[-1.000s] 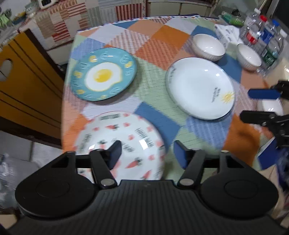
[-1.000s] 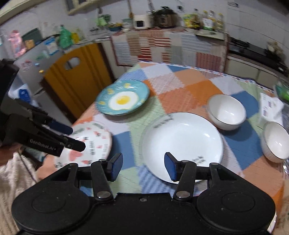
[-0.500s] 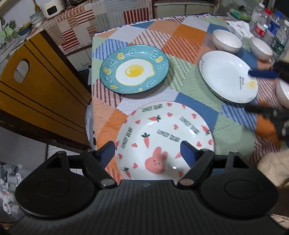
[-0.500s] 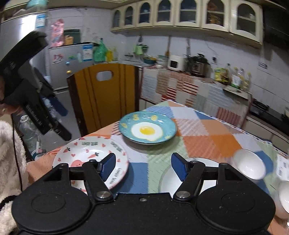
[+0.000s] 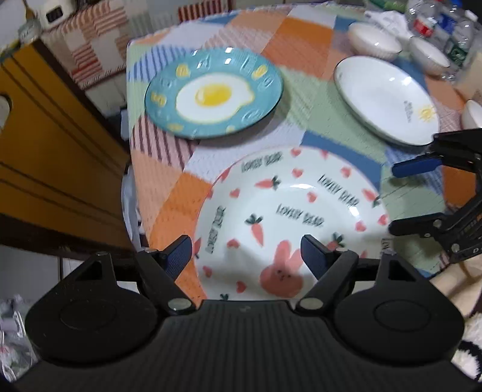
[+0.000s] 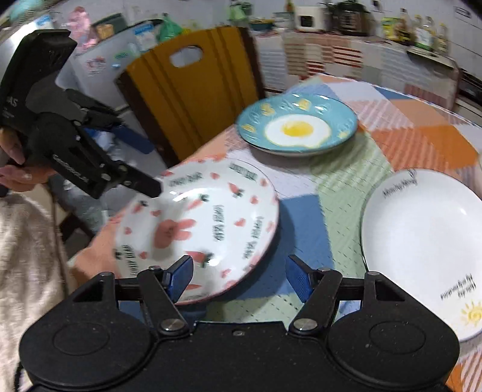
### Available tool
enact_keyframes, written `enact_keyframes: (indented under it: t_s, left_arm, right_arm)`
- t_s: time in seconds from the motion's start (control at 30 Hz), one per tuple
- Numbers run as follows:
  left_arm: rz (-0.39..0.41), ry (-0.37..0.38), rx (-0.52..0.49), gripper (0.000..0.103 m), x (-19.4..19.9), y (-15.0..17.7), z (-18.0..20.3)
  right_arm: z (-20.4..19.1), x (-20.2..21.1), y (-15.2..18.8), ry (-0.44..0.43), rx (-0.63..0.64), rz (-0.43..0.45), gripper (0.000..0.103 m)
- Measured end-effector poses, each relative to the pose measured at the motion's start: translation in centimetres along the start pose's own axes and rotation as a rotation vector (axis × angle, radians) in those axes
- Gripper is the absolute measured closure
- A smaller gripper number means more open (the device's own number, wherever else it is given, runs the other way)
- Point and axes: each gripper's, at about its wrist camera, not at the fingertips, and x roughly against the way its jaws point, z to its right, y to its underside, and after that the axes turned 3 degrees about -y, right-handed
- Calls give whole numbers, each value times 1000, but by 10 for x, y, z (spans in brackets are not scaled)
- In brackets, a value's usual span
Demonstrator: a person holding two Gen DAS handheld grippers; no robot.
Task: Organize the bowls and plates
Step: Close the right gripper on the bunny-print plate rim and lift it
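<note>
A white plate with a pink rabbit and carrots (image 5: 289, 223) lies at the table's near left corner. Behind it sits a blue plate with a fried-egg picture (image 5: 214, 93), and to the right a plain white plate with a small sun (image 5: 385, 99). Two white bowls (image 5: 375, 40) stand at the far right. My left gripper (image 5: 247, 256) is open above the rabbit plate's near left rim. My right gripper (image 6: 239, 277) is open too, with one pad over the rabbit plate's (image 6: 198, 229) right rim and the other over the cloth. Whether either gripper touches the plate cannot be told.
A patchwork cloth (image 5: 301, 36) covers the table. A yellow wooden chair back (image 6: 195, 99) stands close to its left edge. Water bottles (image 5: 446, 27) crowd the far right corner, and a third bowl (image 5: 473, 117) shows at the right edge. A kitchen counter (image 6: 331, 39) runs behind.
Both grippers have come down and closed in on the rabbit plate from either side. Their jaws stand wider than a second ago. The plates and bowls have not moved.
</note>
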Motion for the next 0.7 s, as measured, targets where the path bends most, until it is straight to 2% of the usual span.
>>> enact_keyframes:
  t_s: [0.1, 0.2, 0.23, 0.27, 0.37, 0.43, 0.53, 0.63, 0.7]
  left_arm:
    - [-30, 3, -12, 27, -9, 6, -5]
    - [-64, 19, -17, 32, -14, 11, -6]
    - [-91, 28, -18, 44, -17, 13, -6]
    - [-119, 31, -25, 48, -17, 14, -5]
    - [-157, 74, -45, 58, -14, 15, -4]
    - [-181, 89, -19, 61, -19, 17, -8]
    - [-157, 62, 28, 63, -19, 17, -12]
    - [-75, 35, 44, 59, -3, 17, -15]
    - [-57, 2, 54, 57, 3, 15, -19]
  right_arm:
    - [1, -11, 7, 12, -31, -10, 31]
    - [6, -19, 10, -27, -103, -16, 31]
    - [7, -21, 11, -49, -131, -11, 33]
    - [8, -23, 11, -65, -150, -8, 34]
    - [8, -30, 11, -100, -201, -13, 45]
    - [9, -34, 10, -103, -237, -22, 59]
    - [9, -39, 8, -95, -251, -34, 66]
    - [12, -37, 6, -90, -265, -40, 67]
    - [17, -35, 5, -87, -287, -37, 67]
